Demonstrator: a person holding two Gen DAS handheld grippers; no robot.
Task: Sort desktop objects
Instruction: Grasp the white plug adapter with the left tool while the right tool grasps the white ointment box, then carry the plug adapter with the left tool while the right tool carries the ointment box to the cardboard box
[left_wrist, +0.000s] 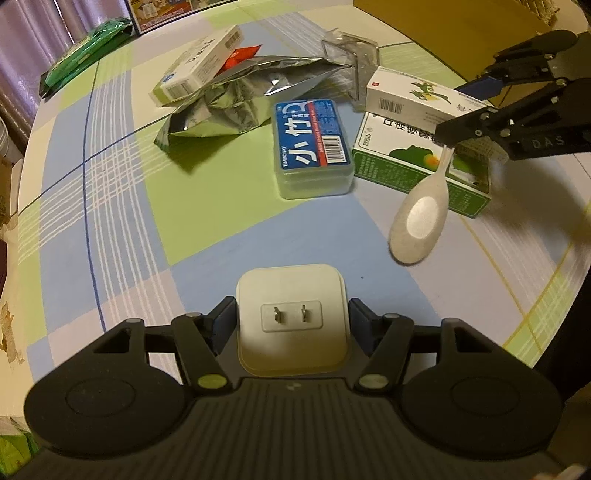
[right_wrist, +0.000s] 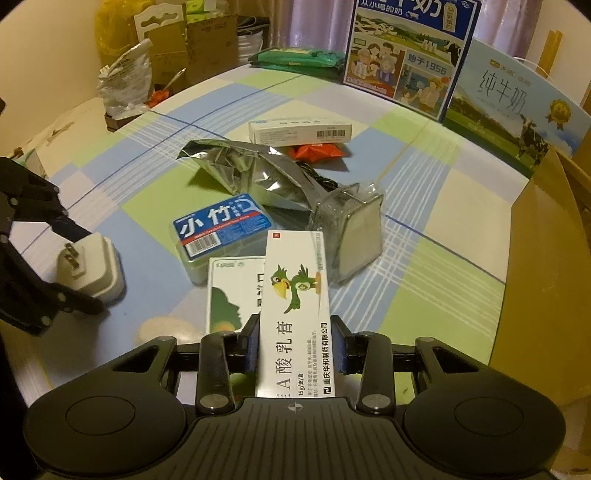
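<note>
My left gripper (left_wrist: 291, 317) is shut on a white plug adapter (left_wrist: 291, 295), prongs facing forward, low over the checked tablecloth (left_wrist: 110, 206). The right wrist view shows the same adapter (right_wrist: 88, 266) at the far left. My right gripper (right_wrist: 295, 343) is shut on a long white ointment box with a green parrot (right_wrist: 295, 295). That box (left_wrist: 413, 96) lies across a green-and-white medicine box (left_wrist: 417, 166), which also shows in the right wrist view (right_wrist: 229, 295). A white spoon (left_wrist: 421, 218) lies beside it, its handle pointing up under a right fingertip (left_wrist: 461, 127).
A blue floss case (left_wrist: 310, 144), a crumpled foil bag (left_wrist: 229, 103), another white box (left_wrist: 199, 62), a red packet (right_wrist: 317, 151) and a clear plastic case (right_wrist: 351, 229) crowd the middle. Green packs (right_wrist: 299, 59) and milk cartons (right_wrist: 406, 48) stand at the back. A cardboard box (right_wrist: 546, 258) walls the right.
</note>
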